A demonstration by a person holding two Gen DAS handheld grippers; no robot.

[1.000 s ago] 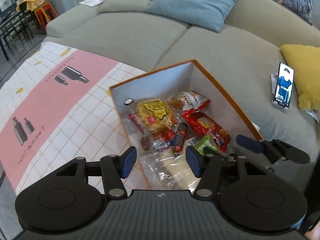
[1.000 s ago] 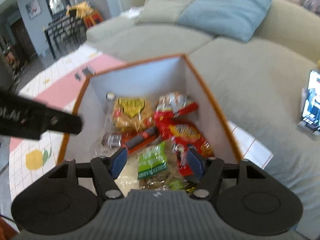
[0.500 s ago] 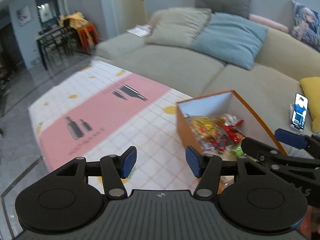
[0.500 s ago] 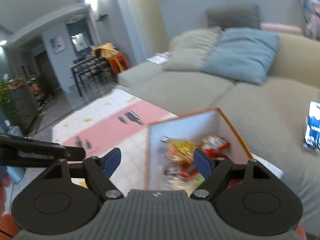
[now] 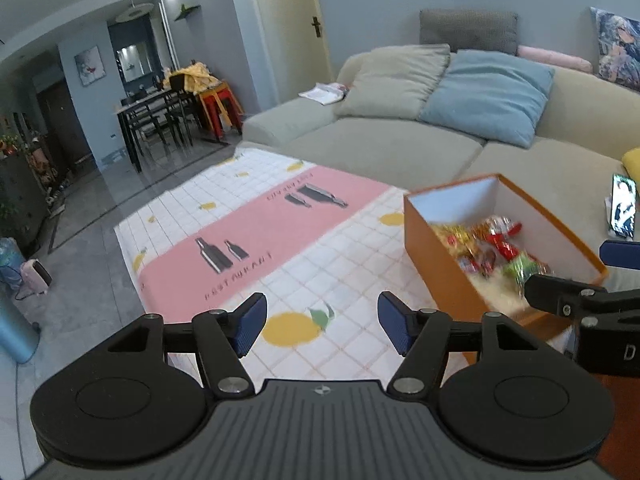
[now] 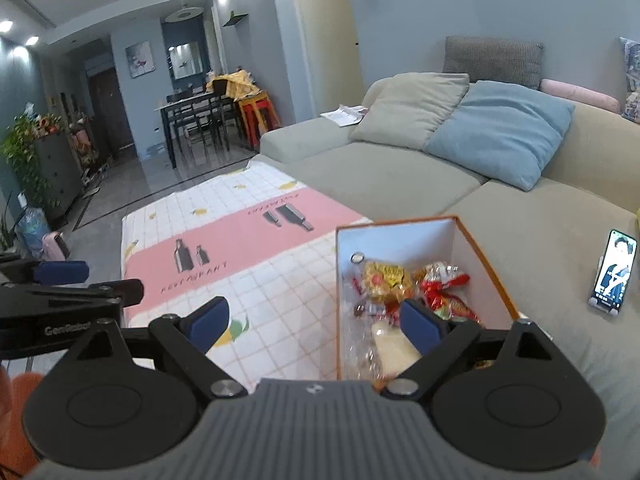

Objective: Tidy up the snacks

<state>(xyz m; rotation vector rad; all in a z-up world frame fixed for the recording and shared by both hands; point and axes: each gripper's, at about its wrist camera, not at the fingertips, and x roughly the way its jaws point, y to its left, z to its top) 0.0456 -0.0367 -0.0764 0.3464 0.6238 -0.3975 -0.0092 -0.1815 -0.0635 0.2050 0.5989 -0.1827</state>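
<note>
An orange box (image 5: 440, 272) with white inner walls stands on the table's right side, by the sofa. Several snack packets (image 5: 492, 240) in red, yellow and green lie inside it. My left gripper (image 5: 322, 322) hovers over the tablecloth to the left of the box; its jaws are opening and nothing is between them. My right gripper (image 6: 316, 322) hangs above the near left corner of the box (image 6: 400, 240), over the snack packets (image 6: 400, 284); its jaws are opening wide and hold nothing. One of its fingers (image 5: 568, 300) shows at the right edge of the left wrist view.
A checked tablecloth (image 5: 260, 232) with a pink band covers the table. A beige sofa (image 5: 380, 148) with a blue cushion (image 6: 500, 132) runs behind and right of it. A phone (image 6: 612, 276) stands on the sofa seat. Dining furniture stands far back left.
Both grippers have drawn back and up from inside the box, so the views now take in the table and room. Both pairs of jaws stand wider apart.
</note>
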